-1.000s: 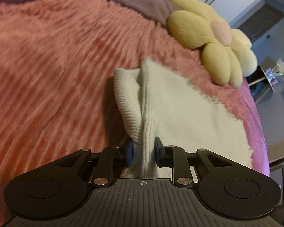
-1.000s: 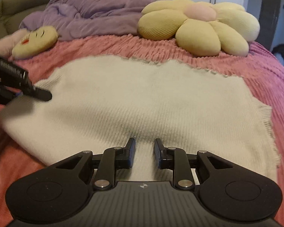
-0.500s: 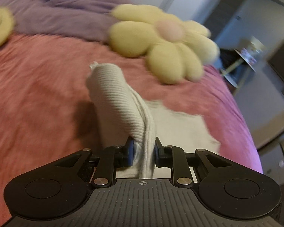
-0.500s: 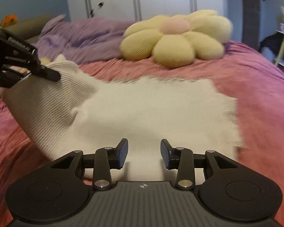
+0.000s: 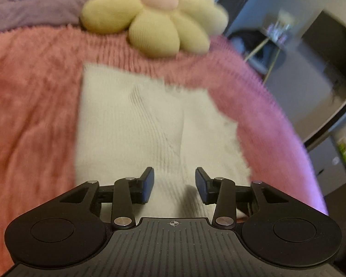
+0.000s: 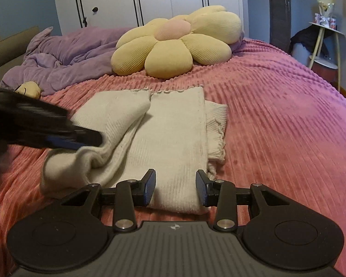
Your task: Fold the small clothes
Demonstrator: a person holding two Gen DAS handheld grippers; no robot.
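Observation:
A cream ribbed knit garment (image 6: 168, 136) lies folded over on the pink bedspread (image 6: 276, 124); it also shows in the left wrist view (image 5: 136, 124), blurred. My left gripper (image 5: 174, 185) is open and empty, just above the garment's near edge; in the right wrist view it (image 6: 90, 137) sits over the garment's left fold. My right gripper (image 6: 175, 190) is open and empty, over the garment's near edge.
A yellow flower cushion (image 6: 175, 43) lies beyond the garment, also in the left wrist view (image 5: 154, 23). A purple duvet (image 6: 64, 60) and a small yellow plush (image 6: 27, 88) lie at back left. A side table (image 6: 325, 46) stands off the bed's right edge.
My left gripper carried the garment's left side over to the right, then opened and let it go. My right gripper opened wider. The garment now lies folded, narrower.

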